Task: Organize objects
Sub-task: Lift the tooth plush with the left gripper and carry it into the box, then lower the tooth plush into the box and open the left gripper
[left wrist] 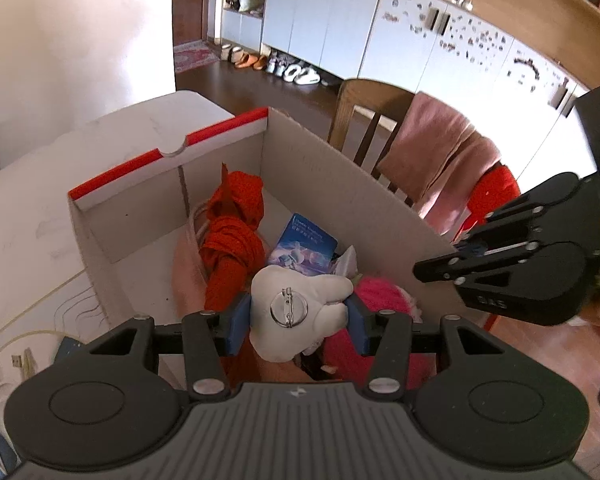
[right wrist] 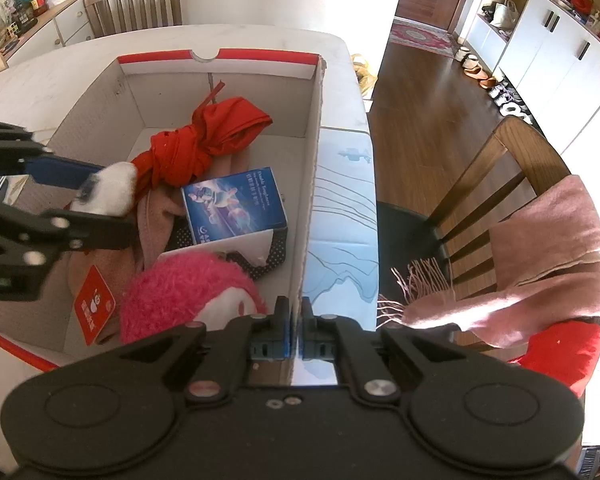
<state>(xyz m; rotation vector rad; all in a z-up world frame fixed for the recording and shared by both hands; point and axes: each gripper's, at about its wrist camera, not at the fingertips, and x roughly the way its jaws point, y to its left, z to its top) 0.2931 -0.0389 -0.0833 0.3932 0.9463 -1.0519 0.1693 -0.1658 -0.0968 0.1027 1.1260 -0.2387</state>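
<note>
Left wrist view: the left claw [left wrist: 299, 314], low in the centre of the frame, is about half open and clamped by its blue pads on a small white plush brooch [left wrist: 298, 306], pin back facing the camera. The brooch hangs directly over the open cardboard box [left wrist: 364, 188], which spreads upward from the claw. Beneath and beyond it lie a knotted red cloth [left wrist: 236, 232], a blue carton [left wrist: 302, 246] and a pink fluffy toy [left wrist: 374, 292] just to the right. Since the load sits above the box's near end, the drop appears to need only a short descent and release. Mid-right in this frame, the right claw [left wrist: 440, 266] is closed flat on the box's right wall. In the right wrist view, its jaws pinch that wall's top edge at lower centre, steadying the box on the white counter [right wrist: 32, 80].
</note>
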